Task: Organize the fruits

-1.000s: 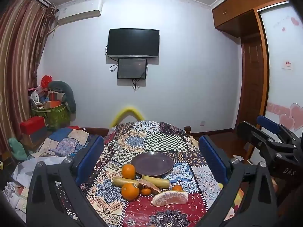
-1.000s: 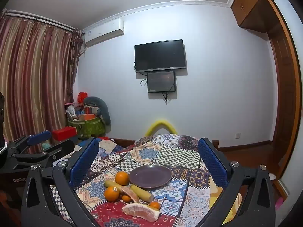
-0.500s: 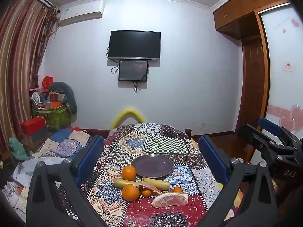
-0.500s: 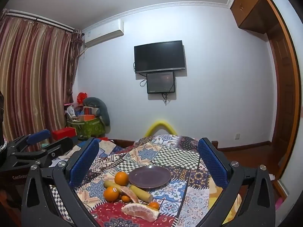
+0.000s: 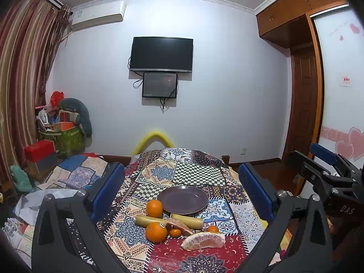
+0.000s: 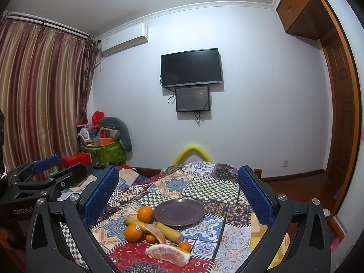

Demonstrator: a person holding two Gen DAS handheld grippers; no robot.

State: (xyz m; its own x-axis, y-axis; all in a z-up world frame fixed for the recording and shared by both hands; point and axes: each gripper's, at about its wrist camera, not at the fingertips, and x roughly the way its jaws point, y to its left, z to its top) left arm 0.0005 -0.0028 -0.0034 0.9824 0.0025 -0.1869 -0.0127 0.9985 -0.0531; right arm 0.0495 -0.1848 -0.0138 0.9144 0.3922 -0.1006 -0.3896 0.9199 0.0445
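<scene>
An empty dark purple plate (image 5: pixel 182 199) (image 6: pixel 179 212) sits on a patchwork-covered table (image 5: pixel 188 173). In front of it lie two oranges (image 5: pixel 154 208) (image 5: pixel 156 232), two bananas (image 5: pixel 187 219) (image 5: pixel 147 220), small tangerines (image 5: pixel 212 228), a thin pomelo slice (image 5: pixel 179 225) and a large peeled pomelo wedge (image 5: pixel 203 241) (image 6: pixel 168 254). My left gripper (image 5: pixel 182 188) is open and empty, held above the table's near end. My right gripper (image 6: pixel 178 188) is open and empty too, beside it on the right.
A yellow foam arch (image 5: pixel 154 139) stands at the table's far end. A bed with patchwork covers (image 5: pixel 75 173) and piled boxes (image 5: pixel 63 134) lie to the left. A wooden door and wardrobe (image 5: pixel 302 104) are on the right. A TV (image 5: pixel 161 54) hangs on the far wall.
Both grippers have tilted slightly downward and eased forward; the table and fruit sit a little higher in view. Nothing was grasped or moved.
</scene>
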